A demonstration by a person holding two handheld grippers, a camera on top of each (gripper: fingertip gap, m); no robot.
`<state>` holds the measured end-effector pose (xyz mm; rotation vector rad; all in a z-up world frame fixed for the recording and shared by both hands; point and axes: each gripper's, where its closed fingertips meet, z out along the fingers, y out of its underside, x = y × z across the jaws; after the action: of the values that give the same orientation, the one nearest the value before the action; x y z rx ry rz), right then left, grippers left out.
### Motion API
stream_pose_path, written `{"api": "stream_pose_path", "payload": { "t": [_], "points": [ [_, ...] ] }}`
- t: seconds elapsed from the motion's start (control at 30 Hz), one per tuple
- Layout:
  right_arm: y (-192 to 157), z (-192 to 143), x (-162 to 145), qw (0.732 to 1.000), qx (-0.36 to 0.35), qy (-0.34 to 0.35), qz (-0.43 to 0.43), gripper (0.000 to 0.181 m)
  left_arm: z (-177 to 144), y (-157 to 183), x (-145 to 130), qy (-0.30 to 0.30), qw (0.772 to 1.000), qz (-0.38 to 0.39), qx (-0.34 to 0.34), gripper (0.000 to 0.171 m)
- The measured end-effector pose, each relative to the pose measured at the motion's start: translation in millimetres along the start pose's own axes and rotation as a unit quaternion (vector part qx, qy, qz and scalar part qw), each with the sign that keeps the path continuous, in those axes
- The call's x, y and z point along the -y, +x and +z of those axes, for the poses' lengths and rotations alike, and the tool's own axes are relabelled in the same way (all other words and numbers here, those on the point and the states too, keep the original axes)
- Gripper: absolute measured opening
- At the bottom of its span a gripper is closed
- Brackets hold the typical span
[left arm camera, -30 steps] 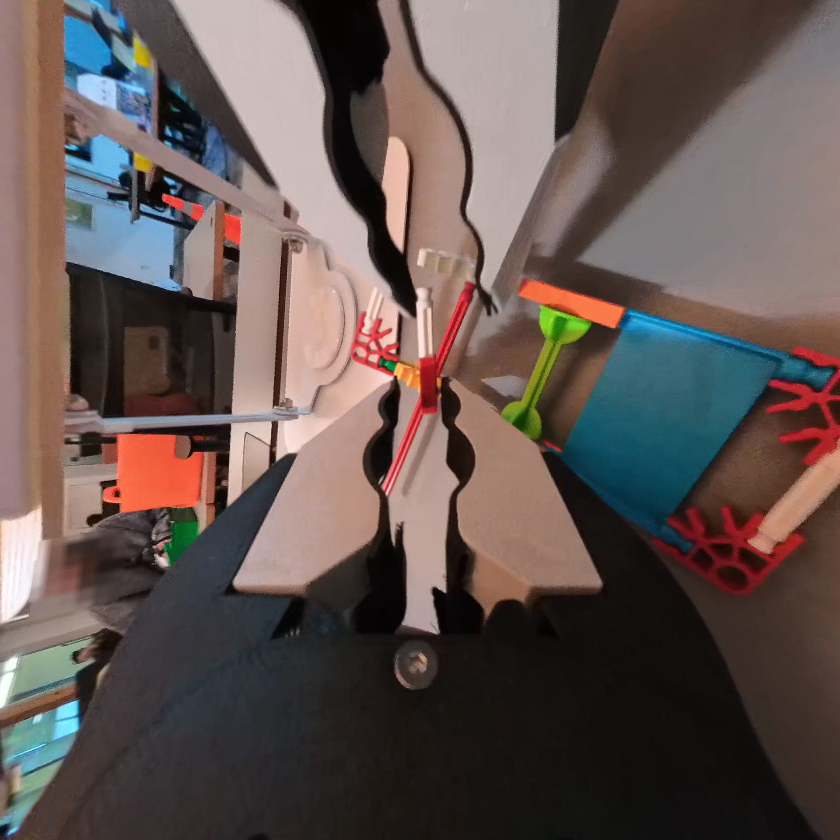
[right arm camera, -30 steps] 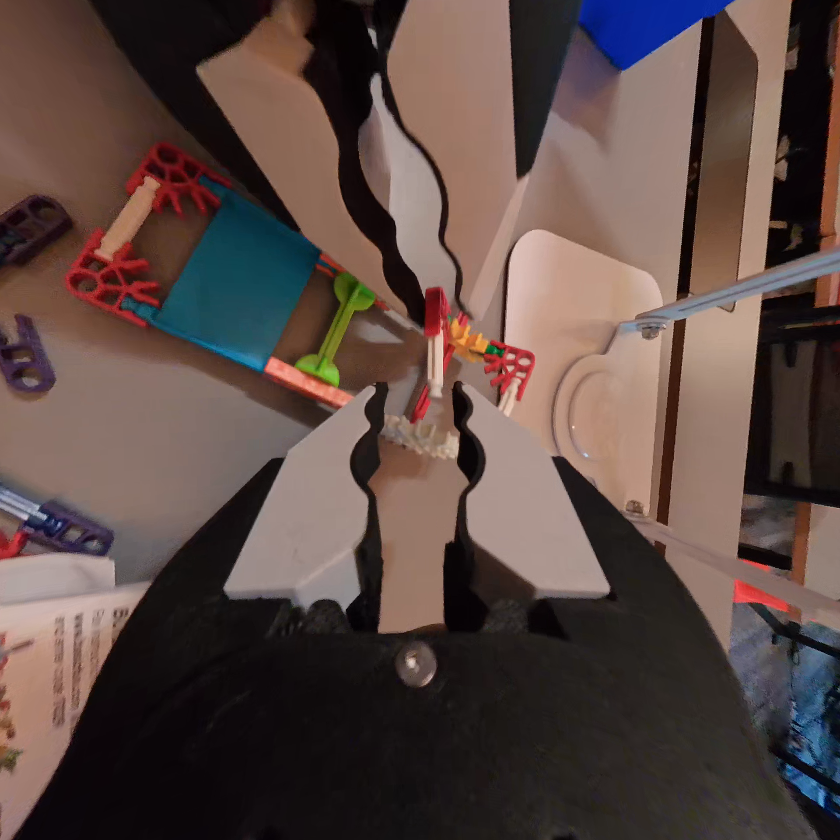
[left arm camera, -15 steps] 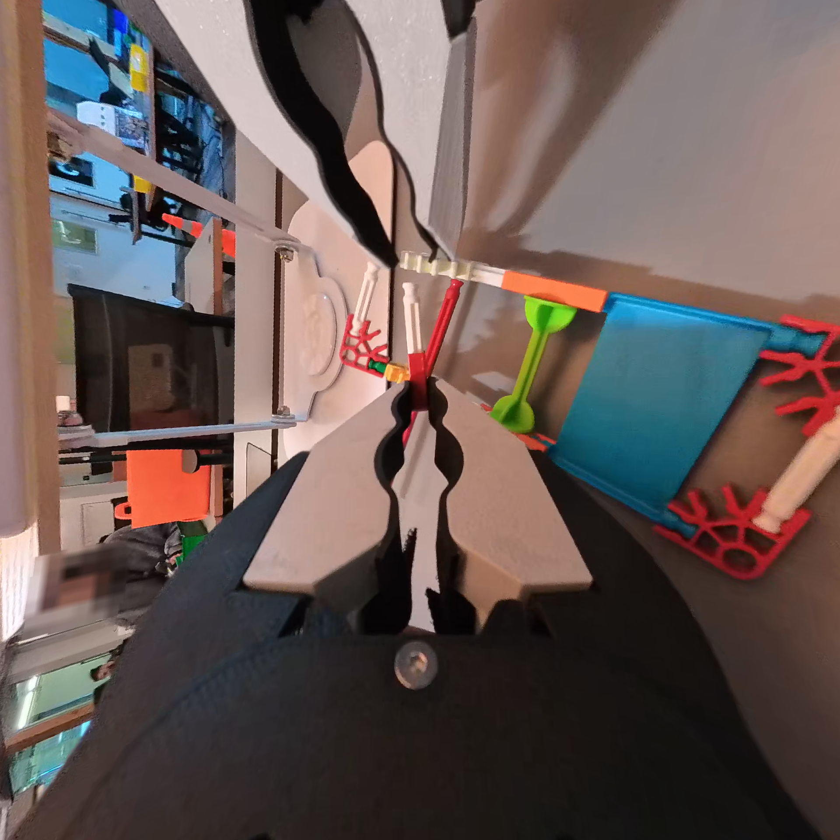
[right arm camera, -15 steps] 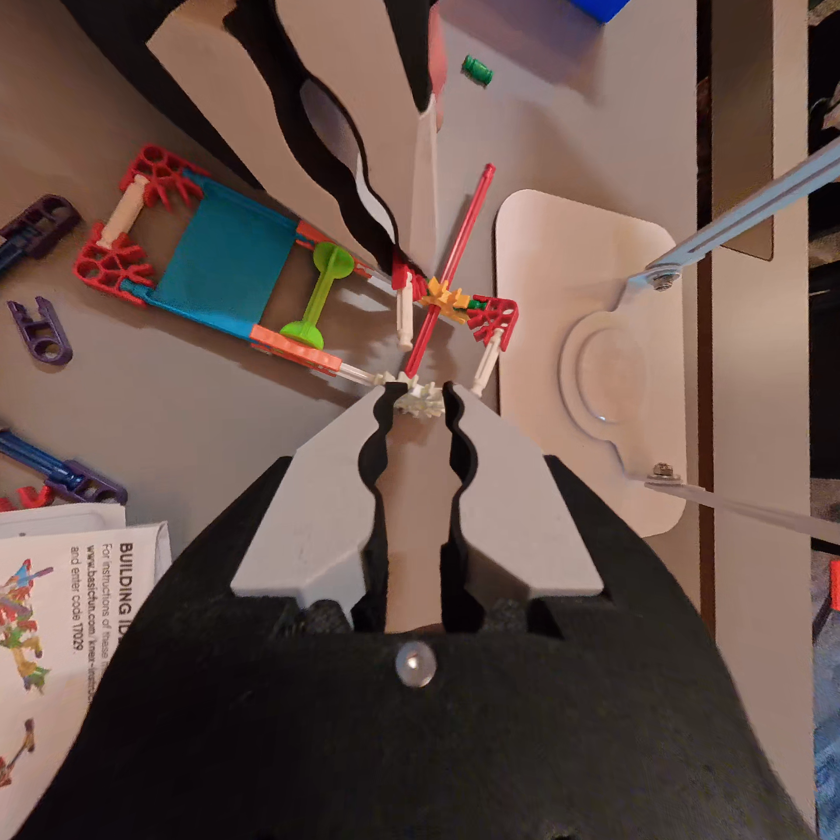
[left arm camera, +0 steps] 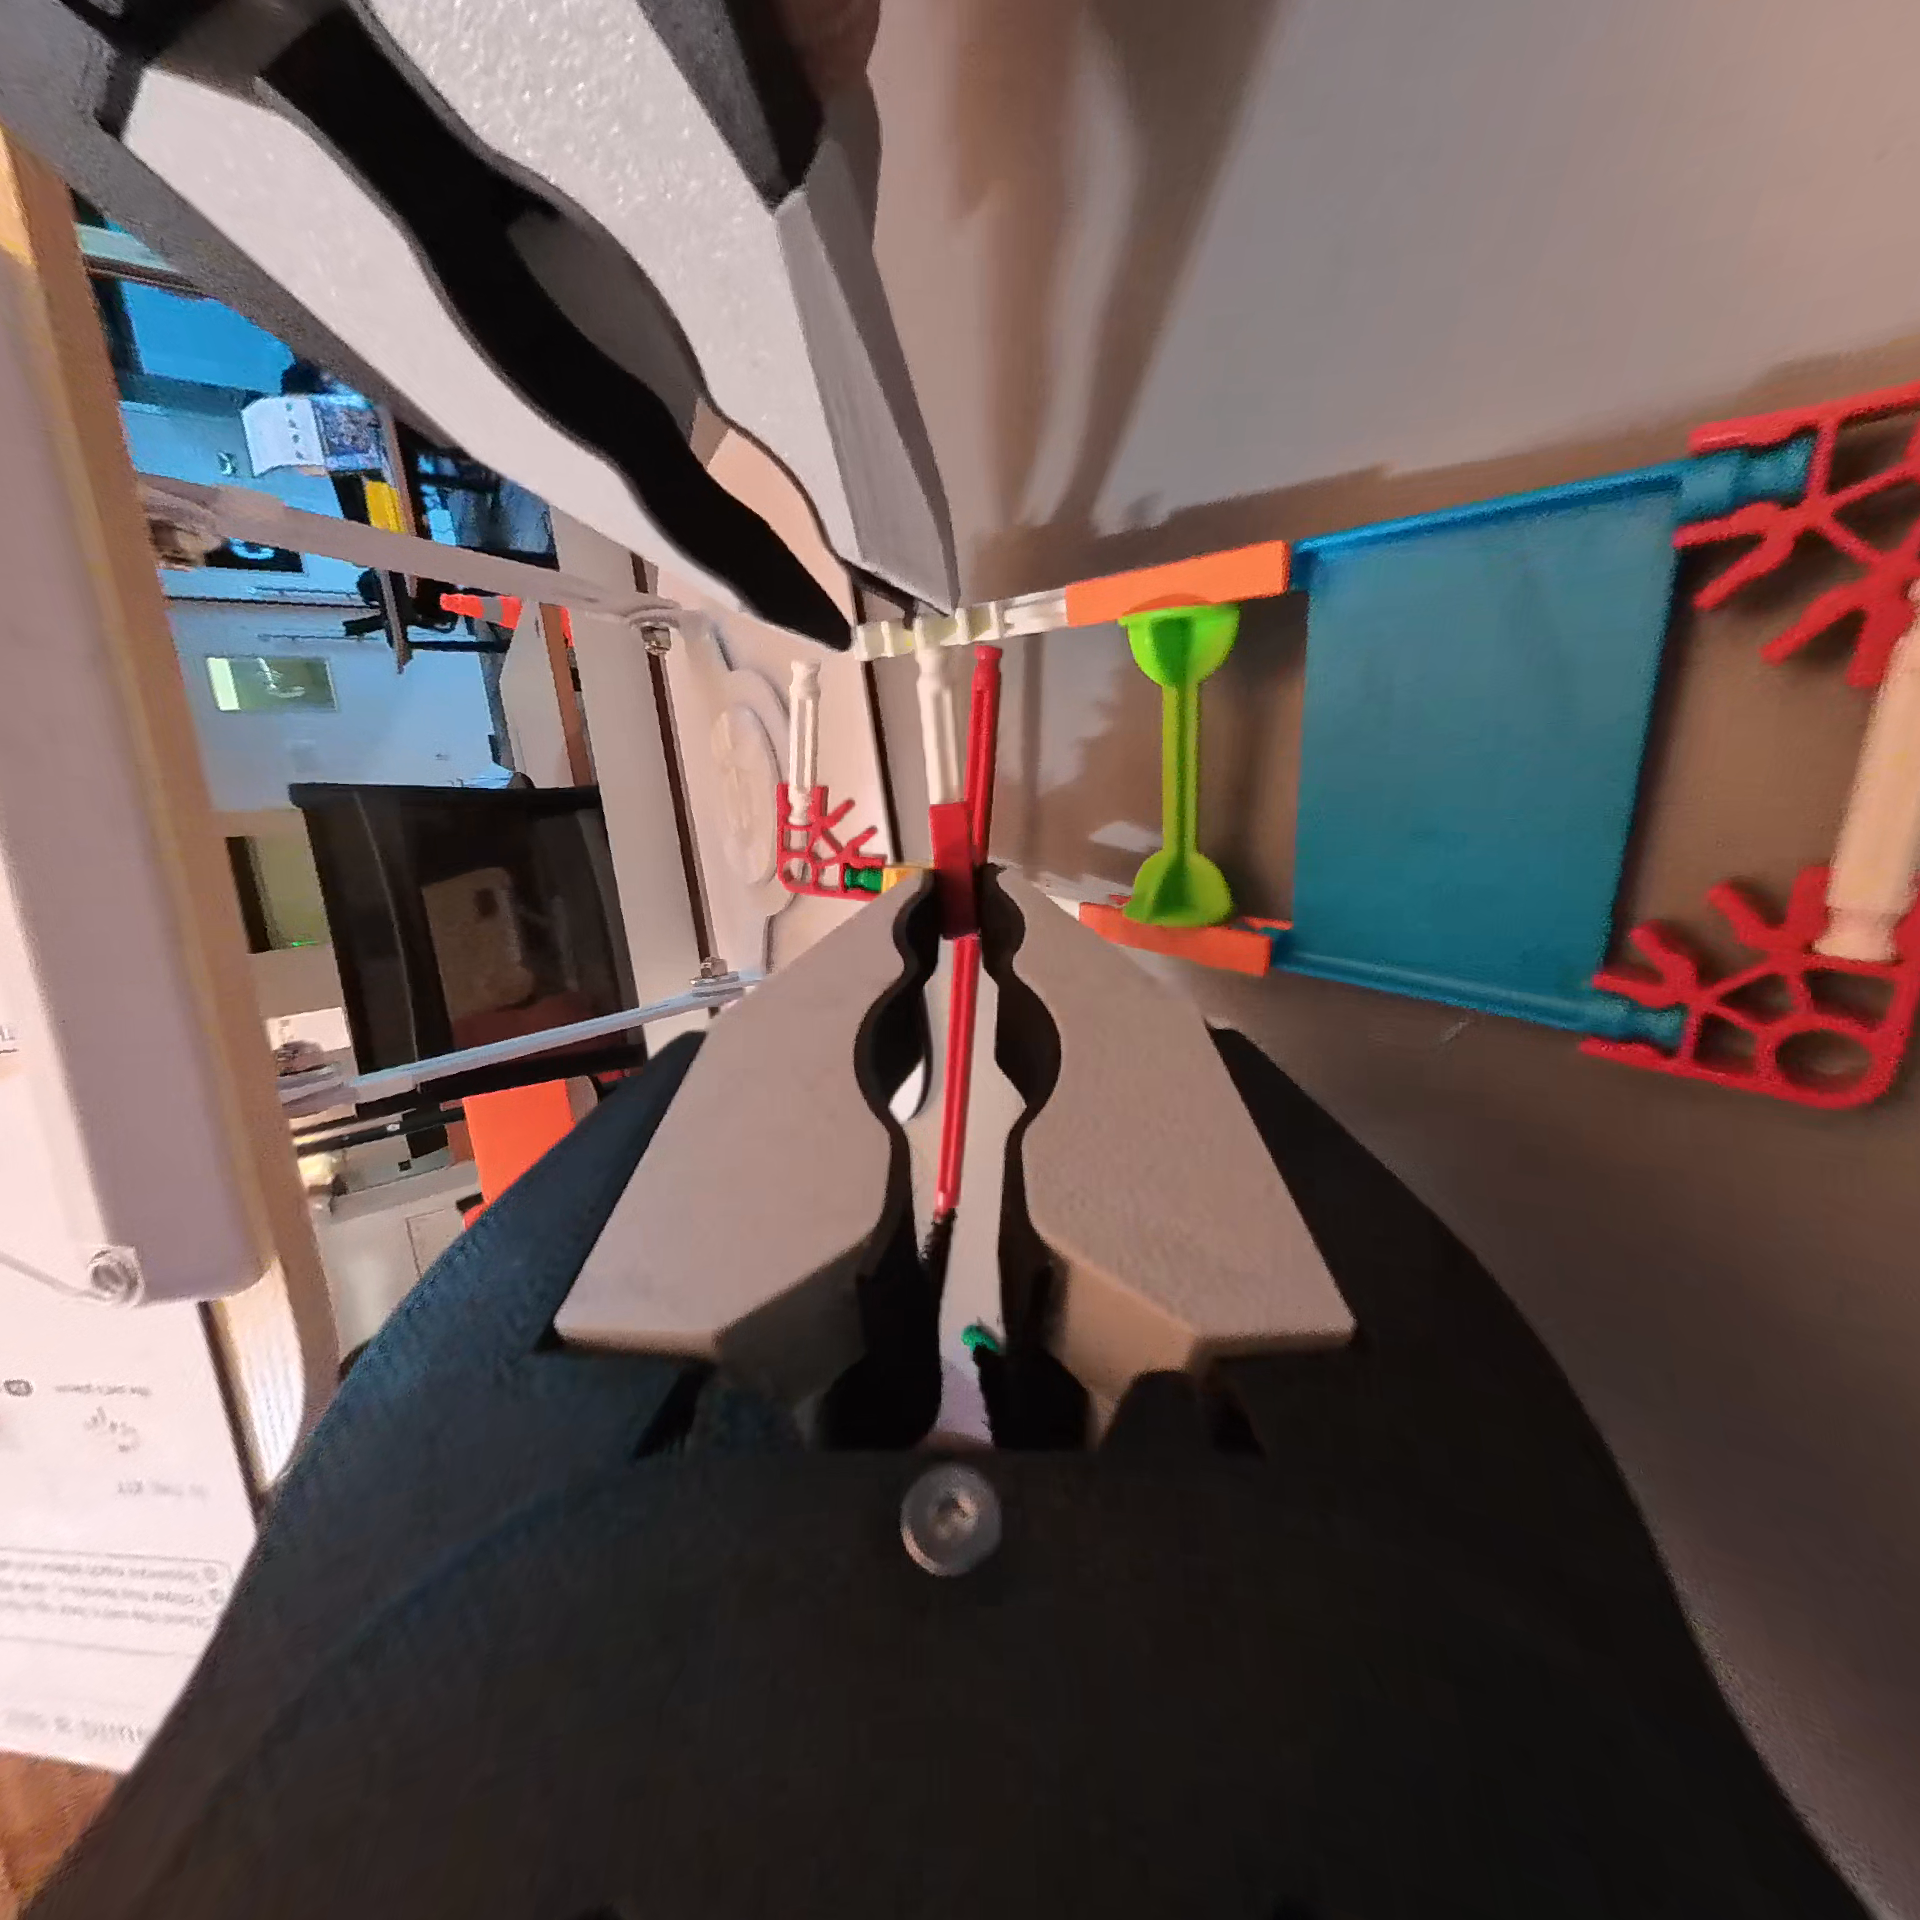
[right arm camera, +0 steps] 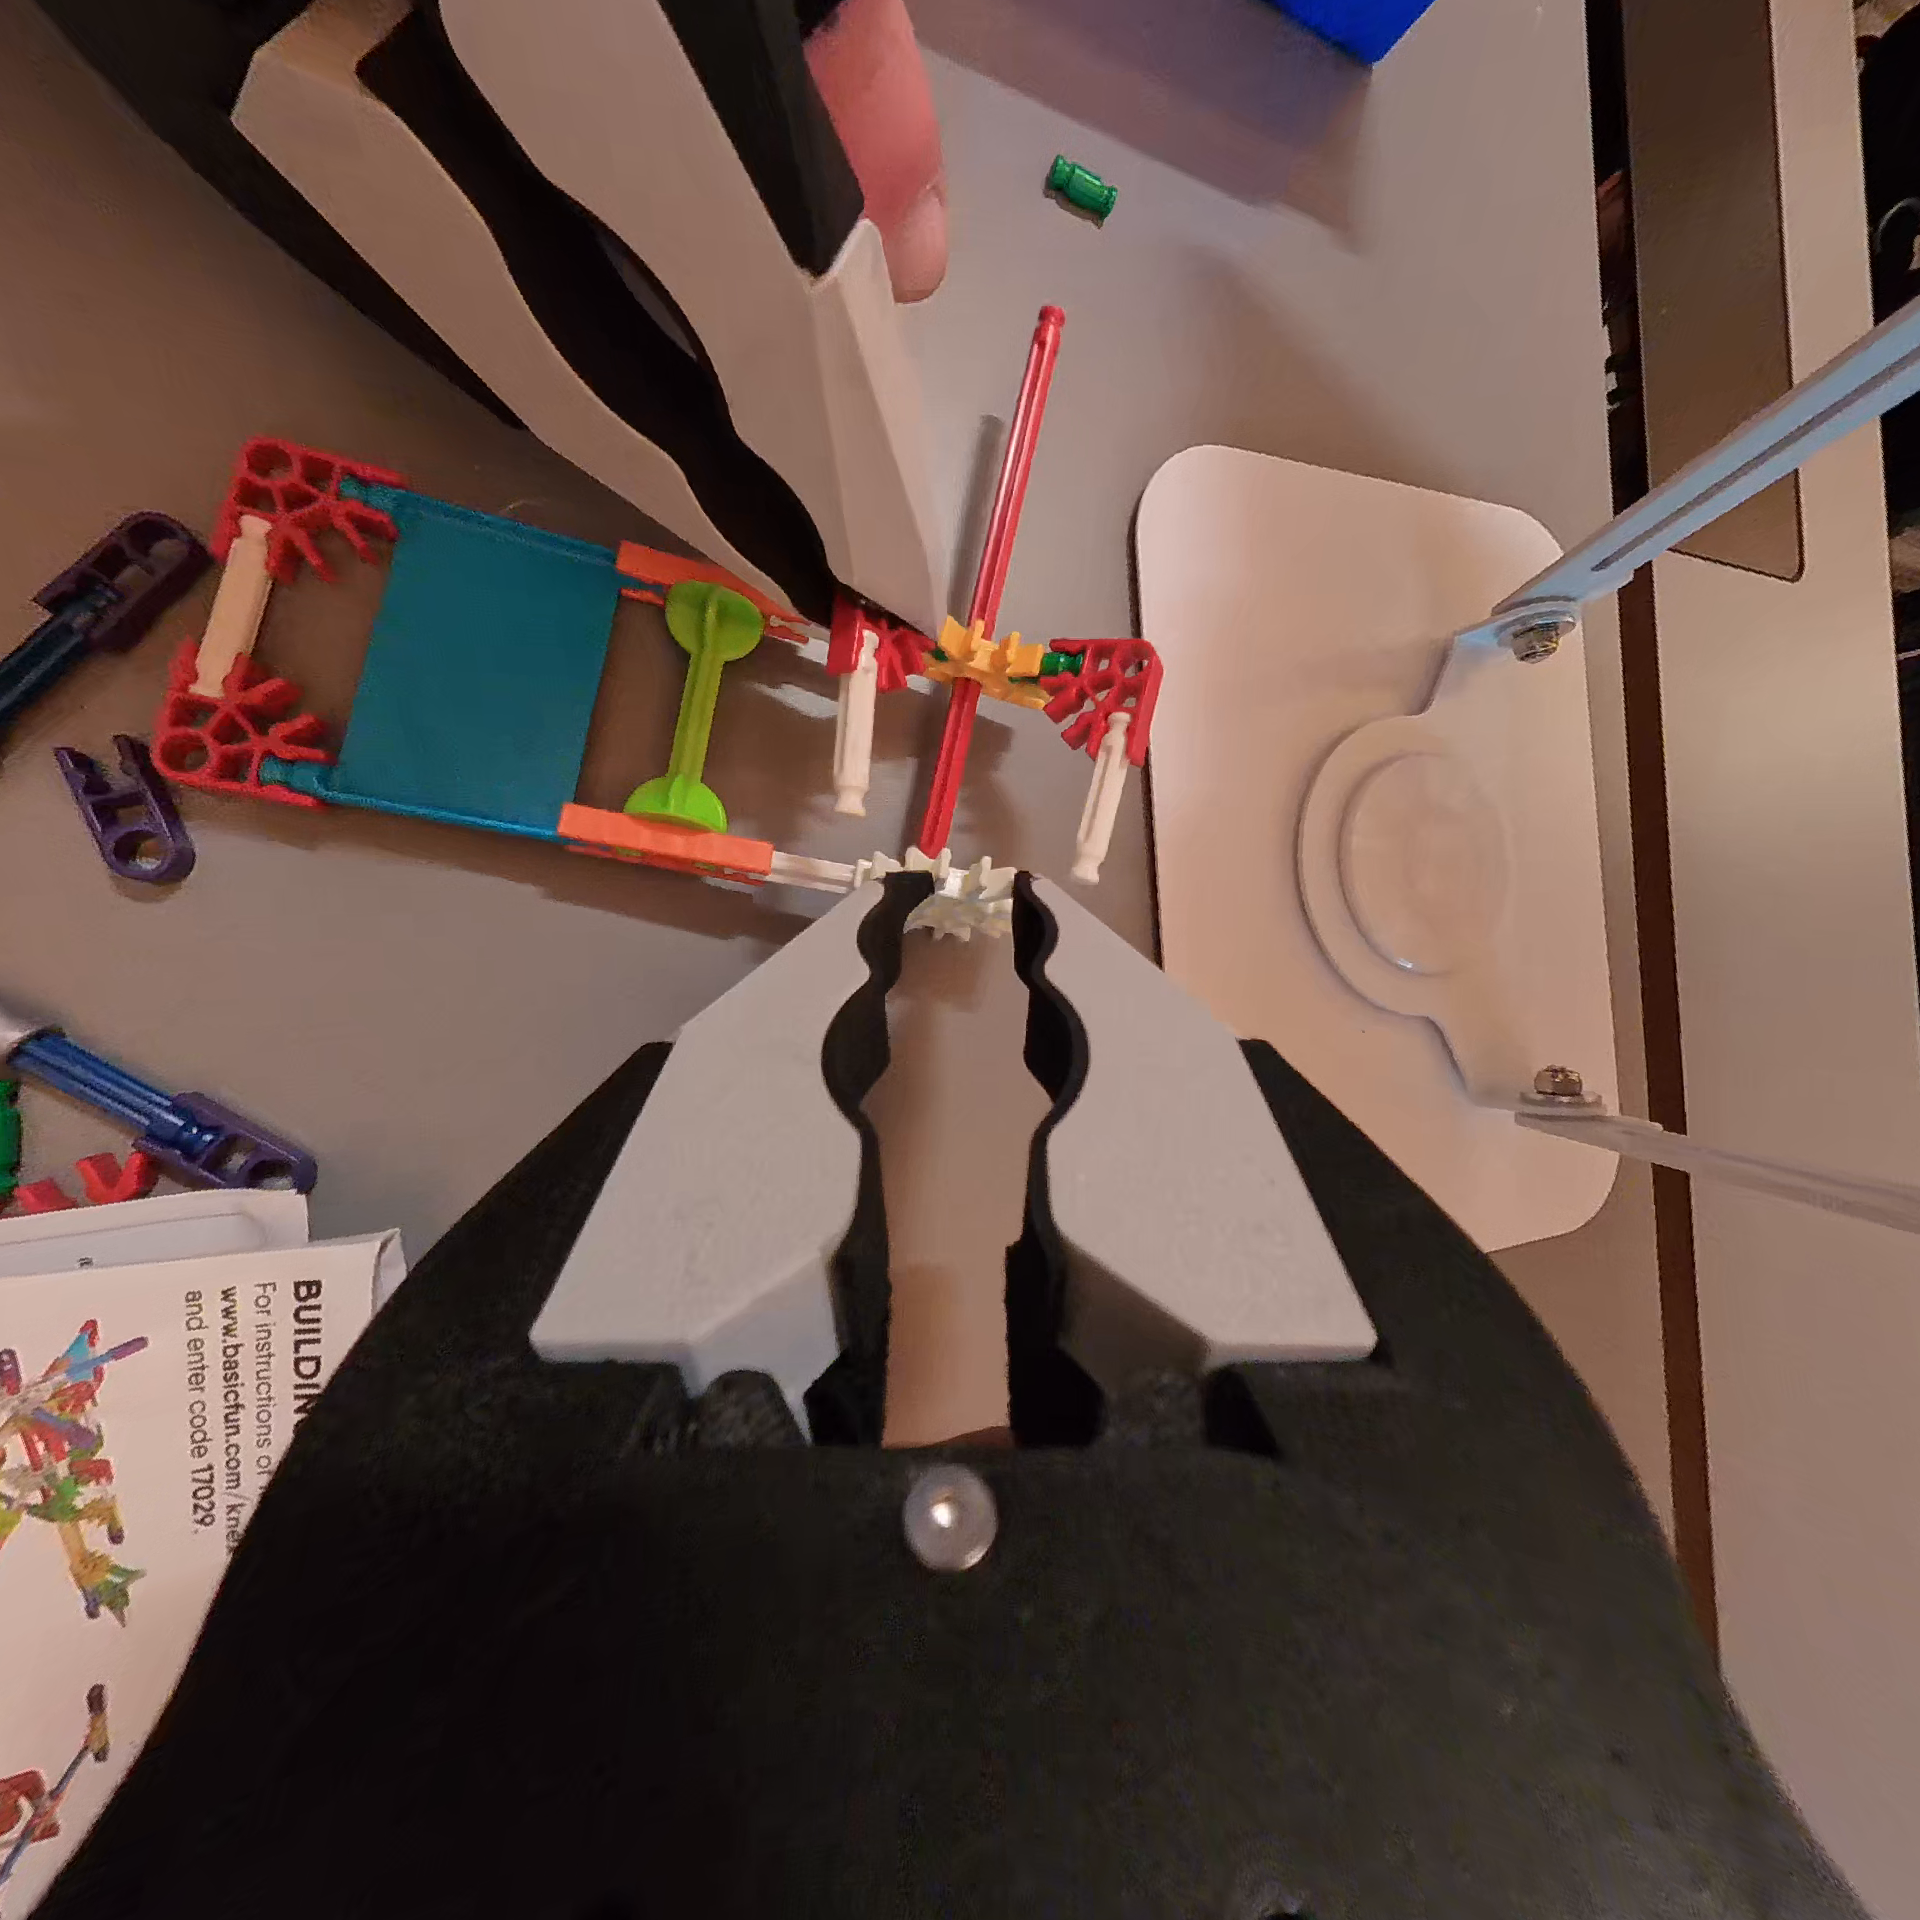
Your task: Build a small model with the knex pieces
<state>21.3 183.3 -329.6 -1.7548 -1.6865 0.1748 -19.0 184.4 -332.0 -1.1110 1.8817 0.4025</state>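
Left wrist view: left gripper (left arm camera: 954, 883) has its fingers pressed together on a red connector (left arm camera: 951, 847) at the tips, with a long red rod (left arm camera: 961, 1023) running back through the gap between them. Judging by the grip, this steadies one end of the toy assembly. Right gripper (left arm camera: 883, 621) enters from the top and meets a white toothed connector (left arm camera: 940, 634) at the opposite end.

Right wrist view: right gripper (right arm camera: 956, 883) is clamped on the white toothed connector (right arm camera: 951, 894); the gap behind the tips is bare. Left gripper (right arm camera: 883, 623) comes down from above onto the red connector (right arm camera: 868, 649), beside a yellow-orange snowflake hub (right arm camera: 982, 665) that the red rod (right arm camera: 992, 582) passes through. The two grips sit on opposite ends of the cross-piece, which looks like bracing for pushing parts together.

Materials: all pieces are rigid moulded plastic. A flat blue panel (right arm camera: 478, 675) sits in a frame with red fan-shaped corner connectors (right arm camera: 291, 509), orange clips (right arm camera: 665, 842), short white rods (right arm camera: 234, 613) and a lime green spool (right arm camera: 696, 717). Gripper fingers are matte grey with wavy inner edges.

Surroundings: the assembly rests on a smooth grey table (right arm camera: 416, 997). Purple connectors (right arm camera: 125, 821), a small green rod (right arm camera: 1081, 187), a printed instruction sheet (right arm camera: 125, 1455) and a white mounting plate (right arm camera: 1371, 831) lie nearby.
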Motion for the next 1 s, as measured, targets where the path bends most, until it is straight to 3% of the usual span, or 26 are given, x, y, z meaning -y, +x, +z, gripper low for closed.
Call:
{"api": "stream_pose_path", "payload": {
  "t": [0.1, 0.23, 0.4, 0.7, 0.83, 0.93, 1.0],
  "points": [
    [0.4, 0.3, 0.0, 1.0, -0.005, -0.001, -0.004, 0.019, -1.8, -7.1, -1.7, 0.0, 1.0, -0.019, 0.016, 0.019],
    [0.2, 0.7, 0.8, 1.0, -0.006, -0.001, -0.006, 0.019, -8.1, -4.7, 9.8, 0.032, 0.998, -0.044, 0.001, 0.028],
    [0.3, 1.3, 1.2, 1.0, -0.004, 0.003, -0.003, 0.019, -2.9, -0.1, 13.9, 0.027, 0.999, -0.018, 0.005, 0.005],
    [-1.7, 1.9, 2.6, 1.0, -0.002, 0.004, -0.006, 0.019, -7.3, 4.6, 13.0, 0.014, 1.0, 0.023, -0.007, 0.004],
    [-1.0, 1.4, 1.8, 1.0, -0.003, 0.003, -0.005, 0.019, -6.1, 2.3, 13.6, 0.016, 1.0, 0.005, -0.003, 0.006],
    [-0.7, 1.0, 1.6, 1.0, -0.004, 0.001, -0.006, 0.019, -8.9, -3.2, 5.3, 0.008, 1.0, -0.029, -0.002, 0.036],
    [-0.6, 1.1, 2.0, 1.0, -0.003, 0.002, -0.005, 0.019, -12.1, -5.0, 0.5, 0.008, 0.998, -0.06, -0.011, 0.039]
  ]
}}
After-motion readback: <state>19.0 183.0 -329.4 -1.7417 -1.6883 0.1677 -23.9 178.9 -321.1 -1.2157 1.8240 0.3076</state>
